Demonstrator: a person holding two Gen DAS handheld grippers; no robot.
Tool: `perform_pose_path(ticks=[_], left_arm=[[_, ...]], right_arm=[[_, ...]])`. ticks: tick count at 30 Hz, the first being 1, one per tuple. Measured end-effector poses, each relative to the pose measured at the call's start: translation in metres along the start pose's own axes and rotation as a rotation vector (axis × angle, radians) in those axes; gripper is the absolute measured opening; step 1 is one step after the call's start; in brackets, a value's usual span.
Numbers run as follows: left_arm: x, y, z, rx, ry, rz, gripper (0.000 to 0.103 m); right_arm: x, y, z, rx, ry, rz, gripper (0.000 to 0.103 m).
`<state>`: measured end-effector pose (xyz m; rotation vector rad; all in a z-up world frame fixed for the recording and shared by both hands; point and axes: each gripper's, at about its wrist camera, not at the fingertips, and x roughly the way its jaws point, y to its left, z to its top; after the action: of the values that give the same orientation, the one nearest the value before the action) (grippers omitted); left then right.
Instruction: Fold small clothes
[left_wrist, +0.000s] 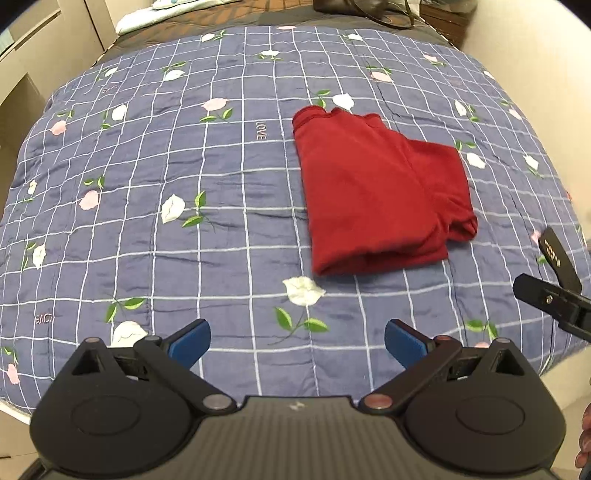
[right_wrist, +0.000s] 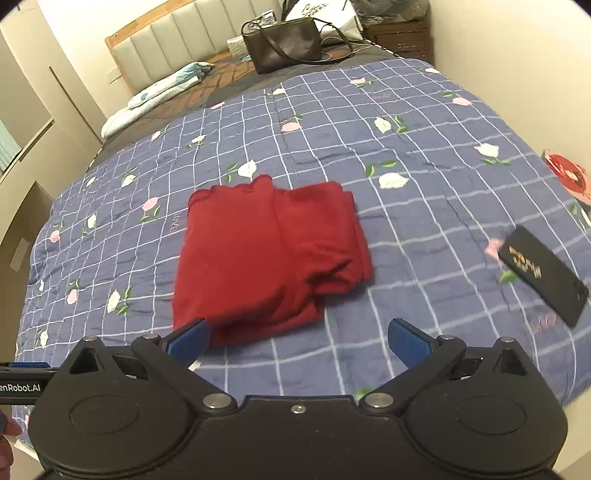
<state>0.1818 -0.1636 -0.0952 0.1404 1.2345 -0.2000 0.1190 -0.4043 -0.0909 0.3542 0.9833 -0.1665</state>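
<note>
A red garment (left_wrist: 380, 192) lies folded into a compact block on the blue checked quilt (left_wrist: 184, 166); it also shows in the right wrist view (right_wrist: 266, 254). My left gripper (left_wrist: 297, 341) is open and empty, held above the quilt, short of the garment and to its left. My right gripper (right_wrist: 299, 341) is open and empty, just short of the garment's near edge, its left fingertip (right_wrist: 188, 341) overlapping that edge in view. The right gripper also shows at the right edge of the left wrist view (left_wrist: 554, 288).
A black phone (right_wrist: 541, 275) lies on the quilt (right_wrist: 424, 206) to the right of the garment. A dark handbag (right_wrist: 284, 46) and a folded light blanket (right_wrist: 159, 92) sit near the headboard. A red-printed item (right_wrist: 567, 173) is at the bed's right edge. Walls flank the bed.
</note>
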Motion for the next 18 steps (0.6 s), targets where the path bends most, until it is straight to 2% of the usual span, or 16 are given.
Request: perform_pose_path(ticks=[5,10,13,18], left_arm=[[0.004,0.006,-0.008,-0.008,0.026,-0.014,0.102],[0.017,0.011,-0.008,-0.033,0.065,-0.007,0.102],[0.028,0.013,-0.003,-0.045,0.091,-0.002,0.102],[0.048,0.015,0.017,-0.077,0.123,0.013,0.102]], right_arm=[[-0.011,0.007,-0.023,0.009,0.01,-0.006,0.102],[-0.011,0.01,-0.029,-0.001,0.038,-0.028,0.102],[-0.004,0.01,-0.031,-0.003,0.075,-0.042,0.102],[0.02,0.0,-0.033,0.013,0.16,-0.12,0.102]])
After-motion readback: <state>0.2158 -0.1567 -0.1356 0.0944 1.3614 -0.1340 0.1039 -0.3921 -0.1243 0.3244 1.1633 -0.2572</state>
